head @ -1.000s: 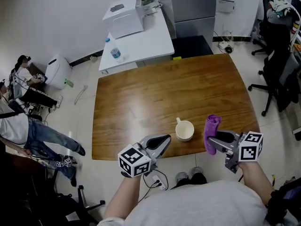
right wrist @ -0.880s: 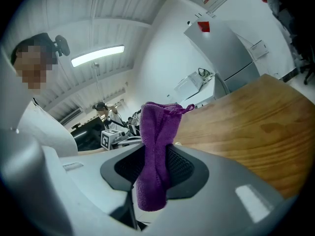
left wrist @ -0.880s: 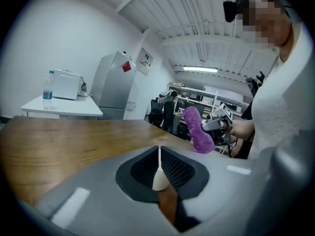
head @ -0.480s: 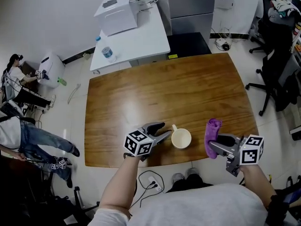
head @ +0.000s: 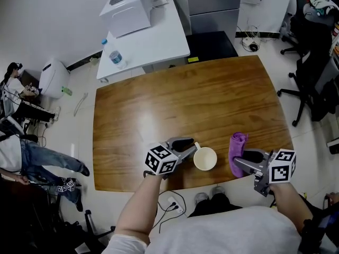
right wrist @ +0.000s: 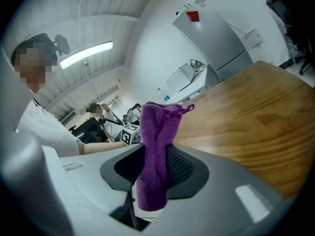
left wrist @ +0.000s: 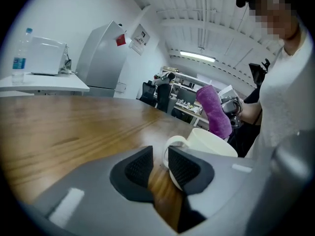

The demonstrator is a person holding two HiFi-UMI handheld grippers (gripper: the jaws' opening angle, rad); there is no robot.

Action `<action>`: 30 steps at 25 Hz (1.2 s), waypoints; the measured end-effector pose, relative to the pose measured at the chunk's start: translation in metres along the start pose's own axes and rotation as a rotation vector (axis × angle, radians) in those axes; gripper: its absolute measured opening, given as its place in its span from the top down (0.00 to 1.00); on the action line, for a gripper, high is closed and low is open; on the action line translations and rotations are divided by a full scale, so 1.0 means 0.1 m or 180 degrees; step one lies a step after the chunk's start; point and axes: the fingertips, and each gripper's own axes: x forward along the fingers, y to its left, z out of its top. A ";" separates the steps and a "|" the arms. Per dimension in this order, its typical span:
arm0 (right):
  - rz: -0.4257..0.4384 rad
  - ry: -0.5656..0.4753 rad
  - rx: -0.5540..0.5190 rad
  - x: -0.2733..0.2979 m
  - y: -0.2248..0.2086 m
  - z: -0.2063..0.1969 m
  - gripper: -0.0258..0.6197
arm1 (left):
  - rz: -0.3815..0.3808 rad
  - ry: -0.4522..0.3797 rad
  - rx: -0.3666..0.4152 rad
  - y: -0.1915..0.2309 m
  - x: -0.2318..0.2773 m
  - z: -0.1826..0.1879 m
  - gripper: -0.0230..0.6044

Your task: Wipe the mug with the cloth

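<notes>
Though cloth (right wrist: 155, 156) is nubby, mug (head: 205, 158) (round) looks smooth.

The wooden table (head: 185, 99) carries one white mug (head: 205, 159), upright near its 6 o'clock edge, handle turned toward 11 o'clock. Beyond it, at 11 o'clock, stands a white table (head: 159, 44) with a bottle (head: 116, 57) near its 8 o'clock corner and a white box (head: 127, 16) at 11 o'clock.
</notes>
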 end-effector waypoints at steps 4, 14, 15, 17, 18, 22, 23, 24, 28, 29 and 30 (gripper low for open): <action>0.0066 0.0100 -0.0040 0.14 -0.10 0.02 0.76 | -0.0024 0.0038 0.0118 -0.05 0.04 0.01 0.92; 0.0246 0.0032 -0.0229 0.57 -0.18 0.43 0.76 | 0.0045 -0.0020 0.0040 -0.05 -0.01 -0.01 0.92; 0.0261 0.0040 -0.0261 0.63 -0.19 0.46 0.76 | 0.0052 -0.0031 0.0030 -0.05 -0.01 0.00 0.92; 0.0296 0.0081 -0.0286 0.73 -0.22 0.48 0.76 | 0.0061 -0.0049 0.0015 -0.05 0.00 0.00 0.92; 0.0325 0.0106 -0.0271 0.78 -0.24 0.47 0.76 | 0.0062 -0.0057 0.0009 -0.05 0.00 0.00 0.92; 0.0472 0.0261 -0.0223 0.99 -0.26 0.39 0.76 | 0.0063 -0.0108 -0.0021 -0.04 0.01 0.01 0.92; 0.0504 0.0288 -0.0191 1.04 -0.26 0.37 0.76 | 0.0064 -0.0127 -0.0040 -0.04 0.01 0.01 0.91; 0.0538 0.0296 -0.0127 1.07 -0.27 0.35 0.76 | 0.0064 -0.0147 -0.0064 -0.03 0.01 0.02 0.91; 0.0547 0.0365 0.0209 1.15 -0.40 0.23 0.76 | 0.0087 -0.0192 -0.0111 -0.03 0.03 0.03 0.91; 0.0498 0.0434 0.0249 1.17 -0.45 0.17 0.76 | 0.0091 -0.0192 -0.0115 -0.02 0.03 0.03 0.91; 0.0440 0.0523 0.0255 1.20 -0.50 0.10 0.76 | 0.0094 -0.0191 -0.0121 -0.02 0.04 0.03 0.91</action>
